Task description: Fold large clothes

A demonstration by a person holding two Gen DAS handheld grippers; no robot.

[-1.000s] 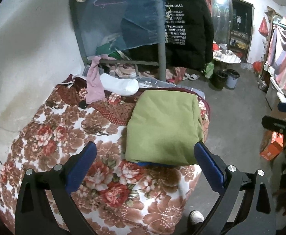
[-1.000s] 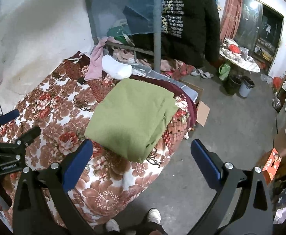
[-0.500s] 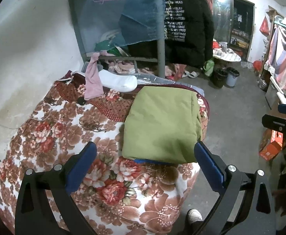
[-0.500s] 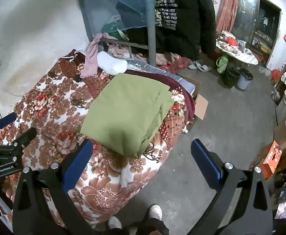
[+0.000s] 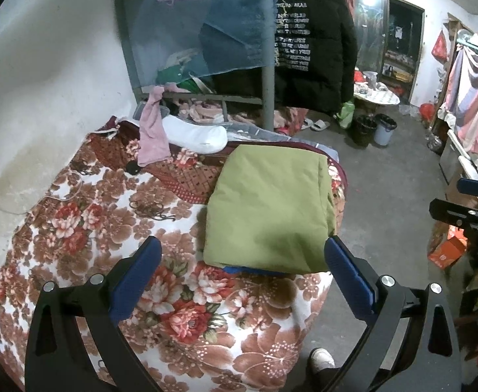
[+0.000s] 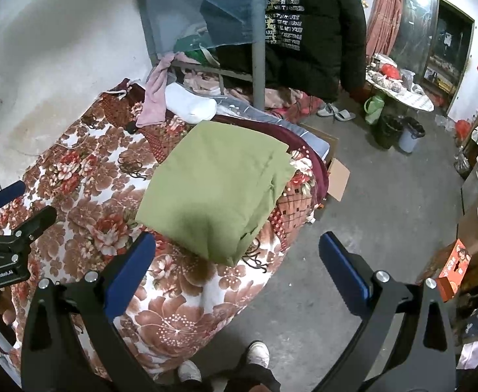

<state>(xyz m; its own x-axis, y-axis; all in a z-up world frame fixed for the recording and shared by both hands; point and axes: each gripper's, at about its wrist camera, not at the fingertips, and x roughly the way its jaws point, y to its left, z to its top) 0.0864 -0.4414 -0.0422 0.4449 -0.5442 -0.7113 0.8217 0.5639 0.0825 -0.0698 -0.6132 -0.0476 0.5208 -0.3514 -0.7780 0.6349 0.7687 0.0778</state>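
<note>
Judging by its neat rectangular shape, we take the green garment (image 5: 270, 209) to be folded already; it lies at the bed's near corner on the floral blanket (image 5: 85, 215), a blue edge peeking from beneath. Both the left gripper (image 5: 242, 261) and right gripper (image 6: 237, 254) hover above it, jaws wide, holding nothing. To finish well, we should square any loose edges without dragging the stack.

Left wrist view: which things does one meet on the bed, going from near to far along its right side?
Left gripper → floral blanket → folded green garment → white cloth → black jacket hanging behind.
</note>
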